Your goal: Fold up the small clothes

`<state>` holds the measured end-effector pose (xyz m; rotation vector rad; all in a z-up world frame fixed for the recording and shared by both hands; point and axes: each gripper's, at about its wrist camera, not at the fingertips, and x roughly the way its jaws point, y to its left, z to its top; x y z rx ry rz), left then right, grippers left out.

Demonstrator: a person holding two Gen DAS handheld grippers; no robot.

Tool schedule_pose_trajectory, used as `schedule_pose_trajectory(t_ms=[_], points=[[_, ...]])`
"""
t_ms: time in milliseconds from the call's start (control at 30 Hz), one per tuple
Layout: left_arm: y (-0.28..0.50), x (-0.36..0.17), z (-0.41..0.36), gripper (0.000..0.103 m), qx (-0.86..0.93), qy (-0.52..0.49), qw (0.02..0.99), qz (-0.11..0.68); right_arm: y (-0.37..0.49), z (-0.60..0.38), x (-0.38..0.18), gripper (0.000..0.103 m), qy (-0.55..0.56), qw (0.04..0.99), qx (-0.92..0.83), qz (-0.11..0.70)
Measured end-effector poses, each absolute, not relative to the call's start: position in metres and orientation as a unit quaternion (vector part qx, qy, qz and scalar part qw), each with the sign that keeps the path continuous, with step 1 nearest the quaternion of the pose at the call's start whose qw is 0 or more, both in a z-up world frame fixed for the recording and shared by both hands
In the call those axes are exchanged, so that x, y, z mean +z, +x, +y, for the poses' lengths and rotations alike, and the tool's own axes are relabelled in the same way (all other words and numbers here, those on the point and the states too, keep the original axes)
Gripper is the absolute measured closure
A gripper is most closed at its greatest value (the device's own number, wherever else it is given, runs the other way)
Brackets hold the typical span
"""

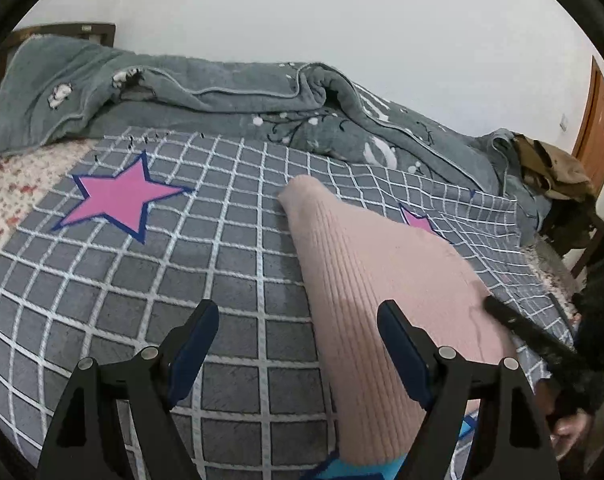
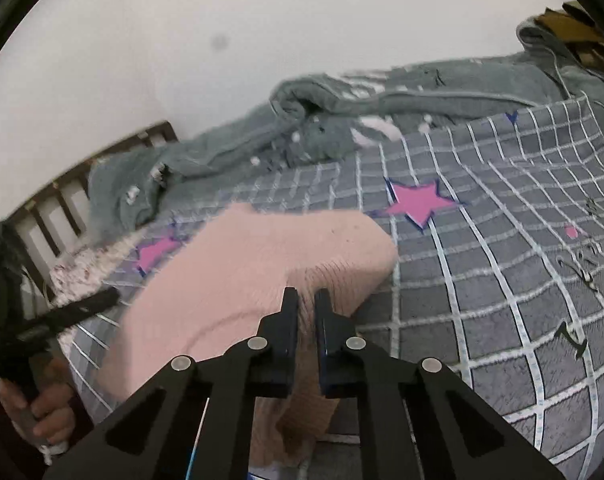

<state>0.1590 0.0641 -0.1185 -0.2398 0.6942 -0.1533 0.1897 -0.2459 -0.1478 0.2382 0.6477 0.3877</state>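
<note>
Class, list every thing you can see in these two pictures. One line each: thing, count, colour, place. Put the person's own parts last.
Knit garment: one, pale pink, on the checked cover.
Checked cover: one, grey with white grid and pink stars, spread on the bed.
Blanket: one, grey-green, bunched along the wall.
Headboard: one, dark wood, at the bed's end.
Door: one, orange-brown, far right.
Left tool: black, open, above the cover.
Right tool: black, shut on the garment.

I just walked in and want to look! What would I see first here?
Probably the pink ribbed garment, lying across the grey checked bedspread; the right gripper is pinching a fold of it. Next, the big pink star printed on the bedspread. Behind, a rumpled grey blanket lies against the wall.
</note>
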Motion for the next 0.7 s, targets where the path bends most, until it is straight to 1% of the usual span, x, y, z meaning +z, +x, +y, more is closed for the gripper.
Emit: schedule_pose_trajectory(t_ms=[67,200,267,333,467,600,700], points=[[0.158,-0.124,0.061,0.023,-0.072,-0.112,0.928,0.349,0.189,-0.242,-0.155,0.093,0.097,0.924,0.178,0.326],[0.148,-0.127,0.06,0.023,-0.073,-0.105,0.928,0.351,0.177,-0.241,-0.145,0.087,0.092,0.93,0.171,0.314],[0.143,-0.127,0.06,0.023,-0.075,-0.104,0.927,0.352,0.17,-0.238,-0.137,0.077,0.086,0.932,0.174,0.307],[0.139,-0.127,0.061,0.023,-0.077,-0.105,0.926,0.354,0.164,-0.231,-0.131,0.071,0.073,0.933,0.18,0.302],[0.131,-0.13,0.06,0.023,-0.073,-0.097,0.925,0.359,0.155,-0.217,-0.131,0.061,0.058,0.931,0.19,0.305],[0.126,-0.131,0.059,0.023,-0.071,-0.094,0.924,0.363,0.15,-0.212,-0.137,0.06,0.043,0.931,0.174,0.317],[0.124,-0.129,0.057,0.023,-0.071,-0.092,0.924,0.364,0.15,-0.217,-0.14,0.058,0.054,0.925,0.174,0.335]])
